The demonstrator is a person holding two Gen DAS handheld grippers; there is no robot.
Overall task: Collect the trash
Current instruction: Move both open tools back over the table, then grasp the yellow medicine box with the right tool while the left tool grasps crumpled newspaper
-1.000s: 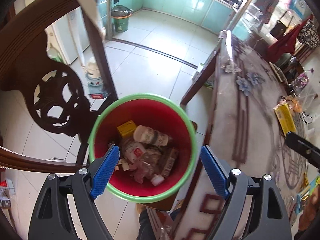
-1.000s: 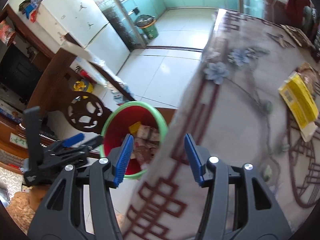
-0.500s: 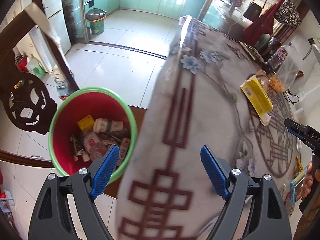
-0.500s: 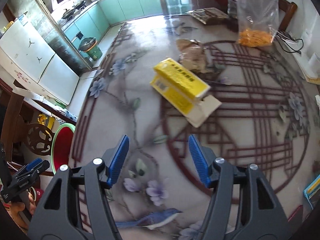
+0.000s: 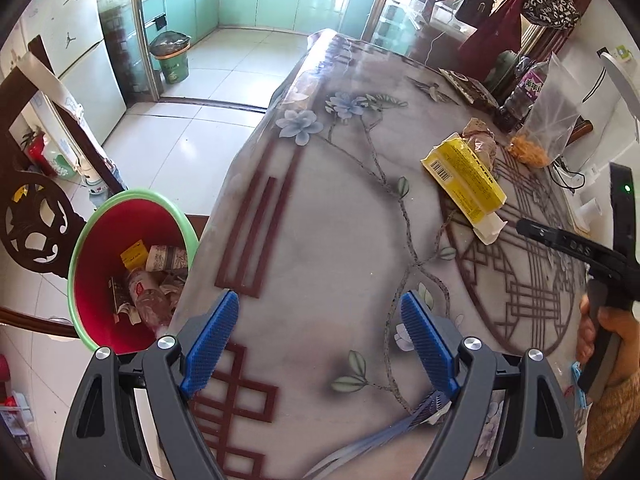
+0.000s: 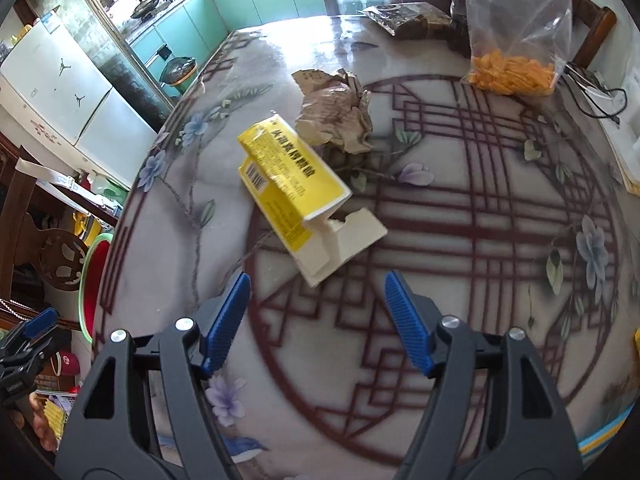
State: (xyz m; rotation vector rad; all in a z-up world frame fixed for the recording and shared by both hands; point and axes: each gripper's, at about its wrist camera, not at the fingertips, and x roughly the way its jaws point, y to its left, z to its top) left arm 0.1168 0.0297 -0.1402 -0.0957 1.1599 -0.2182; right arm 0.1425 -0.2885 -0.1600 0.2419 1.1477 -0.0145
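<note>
Now we are reaching for more trash: our right gripper [image 6: 316, 320], jaws just widened and empty, hangs short of the yellow box [image 6: 290, 184] on the table [image 6: 460, 240], and must advance, straddle, then squeeze it; our left gripper [image 5: 318, 338] gapes idle near the bin [image 5: 100, 280].

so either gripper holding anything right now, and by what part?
Nothing held. Left gripper and right gripper both open and empty; yellow box lies untouched.

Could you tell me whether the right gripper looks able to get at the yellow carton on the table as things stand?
Probably yes. The right gripper is open and empty, its jaws having just been widening, and only bare tablecloth lies between it and the yellow carton ahead.
</note>
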